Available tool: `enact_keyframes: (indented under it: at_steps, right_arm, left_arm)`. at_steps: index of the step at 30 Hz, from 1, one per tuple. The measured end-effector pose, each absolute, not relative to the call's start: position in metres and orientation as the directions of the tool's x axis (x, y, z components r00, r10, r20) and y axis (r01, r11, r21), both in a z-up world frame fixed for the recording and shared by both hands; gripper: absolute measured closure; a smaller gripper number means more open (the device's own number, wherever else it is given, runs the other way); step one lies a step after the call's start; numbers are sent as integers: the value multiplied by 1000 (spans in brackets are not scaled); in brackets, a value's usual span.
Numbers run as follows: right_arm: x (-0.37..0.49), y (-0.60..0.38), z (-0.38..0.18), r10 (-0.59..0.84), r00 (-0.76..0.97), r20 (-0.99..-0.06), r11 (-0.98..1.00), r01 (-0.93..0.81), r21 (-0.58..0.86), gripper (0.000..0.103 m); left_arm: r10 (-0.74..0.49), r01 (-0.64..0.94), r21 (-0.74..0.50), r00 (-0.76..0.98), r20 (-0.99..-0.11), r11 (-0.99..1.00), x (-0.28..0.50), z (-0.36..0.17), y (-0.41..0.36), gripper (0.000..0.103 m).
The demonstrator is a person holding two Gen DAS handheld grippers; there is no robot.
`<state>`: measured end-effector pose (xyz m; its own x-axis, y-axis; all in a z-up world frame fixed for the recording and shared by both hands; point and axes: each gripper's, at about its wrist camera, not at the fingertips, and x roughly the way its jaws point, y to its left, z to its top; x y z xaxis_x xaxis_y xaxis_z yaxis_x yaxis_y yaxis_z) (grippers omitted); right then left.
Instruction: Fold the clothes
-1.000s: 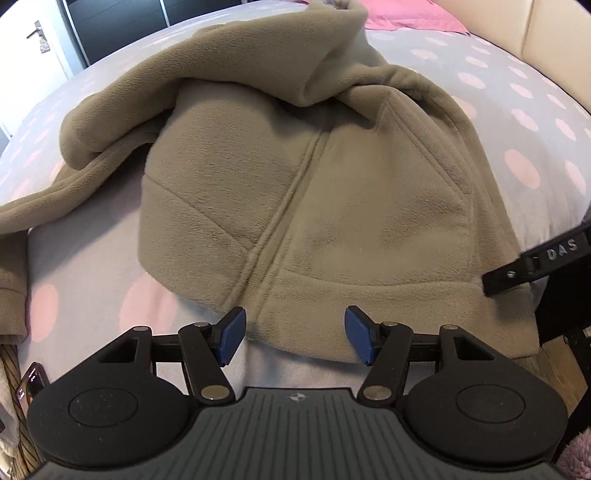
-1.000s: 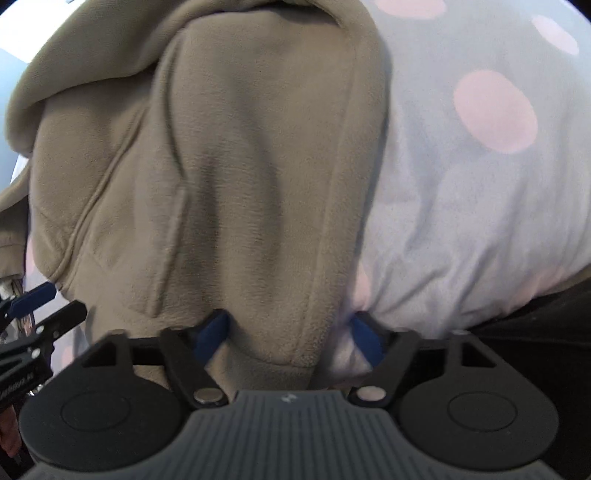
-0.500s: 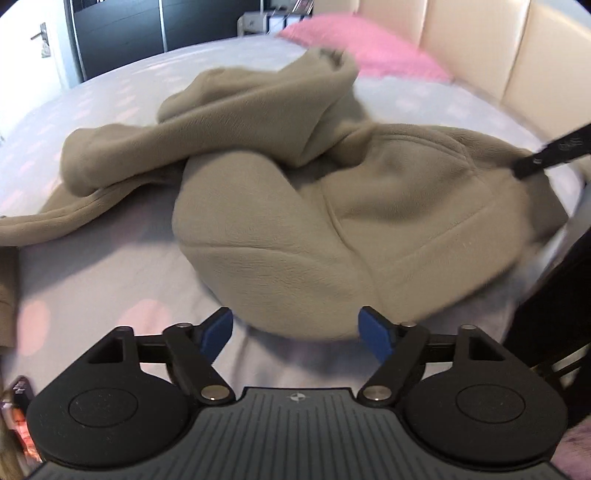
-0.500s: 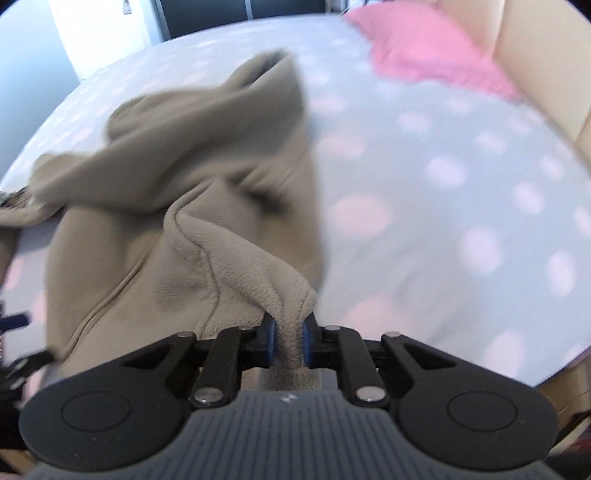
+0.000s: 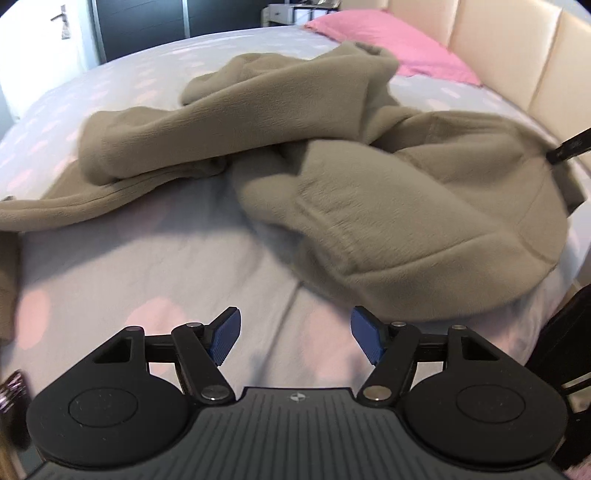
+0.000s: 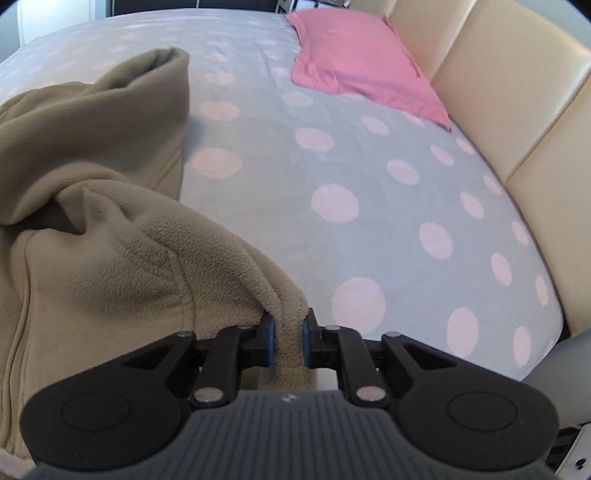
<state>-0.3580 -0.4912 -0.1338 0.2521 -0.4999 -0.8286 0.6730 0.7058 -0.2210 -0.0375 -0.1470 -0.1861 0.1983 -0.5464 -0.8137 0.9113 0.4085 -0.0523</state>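
Note:
A beige fleece jacket (image 5: 388,192) lies rumpled on the dotted grey bedsheet (image 5: 147,266). In the left wrist view my left gripper (image 5: 295,339) hovers over bare sheet just short of the jacket's hem; its jaws are closing with nothing between them. In the right wrist view my right gripper (image 6: 288,341) is shut on a pinched fold of the fleece jacket (image 6: 110,266) at its hem corner, lifted off the bed. A black part of the right gripper (image 5: 569,147) shows at the right edge of the left wrist view, against the raised fleece.
A pink pillow (image 6: 358,62) lies at the head of the bed beside a cream padded headboard (image 6: 498,110). Dotted sheet (image 6: 369,206) spreads to the right of the jacket. Dark cabinets (image 5: 147,22) stand at the far side.
My right gripper closed on the jacket's hem corner and lifted it up and away. The hem that lay in front of my left gripper has been pulled off to the right.

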Motion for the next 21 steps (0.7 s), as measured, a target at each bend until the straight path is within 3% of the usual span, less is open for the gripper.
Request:
enact_keyframes:
  at_steps: [15,19,21]
  right_arm:
    - [-344,-501,-162,-446,255,-858,725,665,-179,86]
    - [-340,-501,-166,-446,242,-862,727,660,-191,85]
    - [-339,-501,-167,-445,239,-863,726,661,-191,85]
  left_arm:
    - [-624,978,-4,129,-770,207,-50,-201,-187,38]
    - [-657,983,19,136,-741,182,-59,-202,-202,44]
    - [-669,983,-22,109,-735,184,-58,-202,-204,52]
